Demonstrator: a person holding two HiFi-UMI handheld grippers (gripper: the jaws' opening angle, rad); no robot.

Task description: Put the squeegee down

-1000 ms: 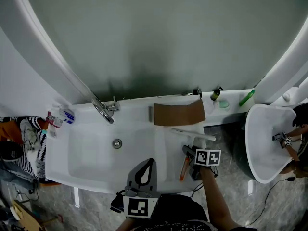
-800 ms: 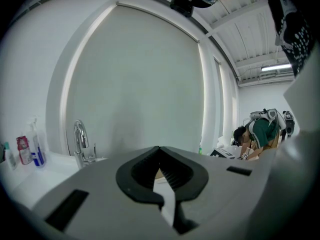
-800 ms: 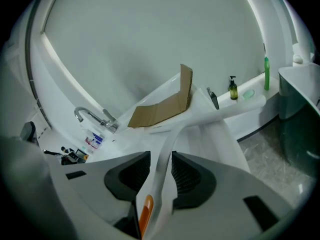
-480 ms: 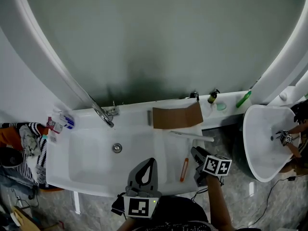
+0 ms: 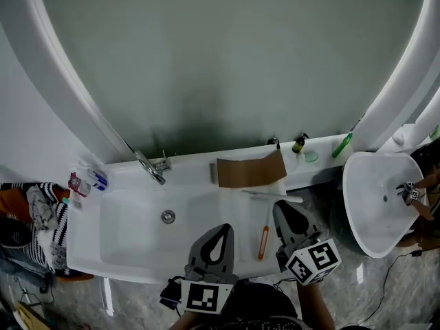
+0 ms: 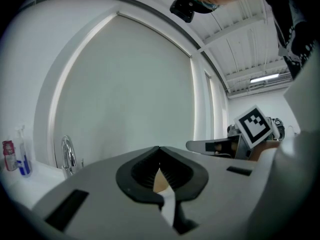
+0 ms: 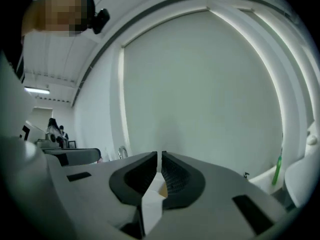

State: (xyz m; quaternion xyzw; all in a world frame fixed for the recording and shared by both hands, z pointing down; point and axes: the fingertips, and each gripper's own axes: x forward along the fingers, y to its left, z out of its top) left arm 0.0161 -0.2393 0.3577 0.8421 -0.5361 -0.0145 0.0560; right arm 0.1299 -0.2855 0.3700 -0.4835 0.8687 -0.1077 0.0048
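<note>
The squeegee lies free on the white counter [image 5: 227, 215] right of the basin, its white blade [image 5: 272, 196] across the far end and its orange handle [image 5: 263, 243] pointing toward me. My right gripper [image 5: 287, 213] hovers just right of the handle, above the counter and clear of it. Its jaws are closing, with a thin gap left and nothing between them [image 7: 159, 155]. My left gripper [image 5: 221, 229] hangs over the counter's front edge, left of the handle, shut and empty [image 6: 159, 148].
A chrome faucet [image 5: 151, 165] and drain [image 5: 168, 216] mark the basin. A brown cardboard piece [image 5: 251, 168], a small bottle [image 5: 298, 144] and a green item [image 5: 342, 144] line the back ledge. A second white basin [image 5: 378, 205] stands at the right, and a striped cloth [image 5: 45, 212] at the left.
My right gripper has come off the squeegee's handle, risen toward the camera and narrowed its jaws. The squeegee stays flat on the counter. My left gripper rose slightly.
</note>
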